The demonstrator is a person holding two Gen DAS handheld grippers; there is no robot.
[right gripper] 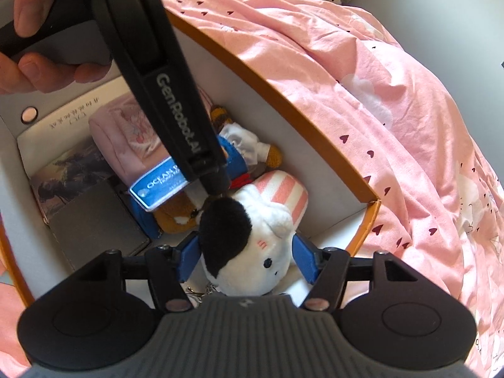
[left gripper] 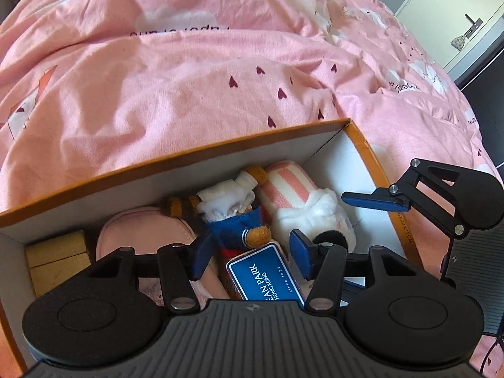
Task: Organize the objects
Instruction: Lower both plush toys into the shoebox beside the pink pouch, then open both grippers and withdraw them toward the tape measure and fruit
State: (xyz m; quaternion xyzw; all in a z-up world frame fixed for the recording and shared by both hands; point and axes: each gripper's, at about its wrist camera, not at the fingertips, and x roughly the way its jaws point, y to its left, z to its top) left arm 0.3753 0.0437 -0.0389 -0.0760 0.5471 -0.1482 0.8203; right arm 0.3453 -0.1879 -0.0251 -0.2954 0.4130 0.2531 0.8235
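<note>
We read white letters on a blue tag lying among the plush toys in the box — "EAN PARK", "HONG KONG" and "since 1977" in the left wrist view, the first letters cut off by the gripper body. In the right wrist view the same blue tag showed "OCEAN" before the black handle covered the rest. That handle carried "GenRobot.AI" in pale letters along its length. A white booklet bore a line of small characters we could not make out. On the pink quilt there was upside-down lettering — too folded to read whole.
</note>
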